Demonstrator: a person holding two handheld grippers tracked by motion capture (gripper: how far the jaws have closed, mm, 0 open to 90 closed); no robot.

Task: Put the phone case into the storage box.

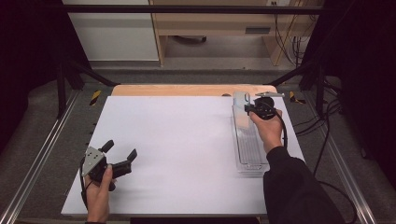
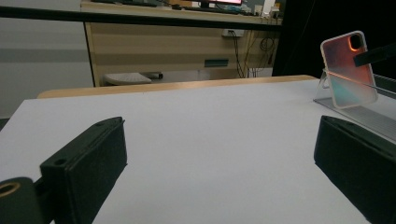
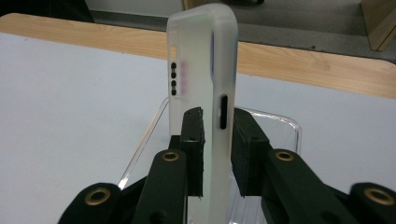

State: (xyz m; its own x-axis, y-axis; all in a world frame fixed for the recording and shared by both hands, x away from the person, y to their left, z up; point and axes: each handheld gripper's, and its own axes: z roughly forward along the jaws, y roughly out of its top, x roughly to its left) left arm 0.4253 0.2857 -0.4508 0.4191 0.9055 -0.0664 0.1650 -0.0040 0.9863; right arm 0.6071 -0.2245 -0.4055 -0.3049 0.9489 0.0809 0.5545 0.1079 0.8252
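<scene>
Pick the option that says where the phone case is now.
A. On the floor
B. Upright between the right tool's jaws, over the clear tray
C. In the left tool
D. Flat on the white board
B: the phone case stands upright between the right tool's jaws, above the clear tray.

Honestly nothing readable here; no words, brand marks or numbers on the phone case, the clear tray or the white table; the screen far back in the left gripper view is way too blurry to make out.
</scene>
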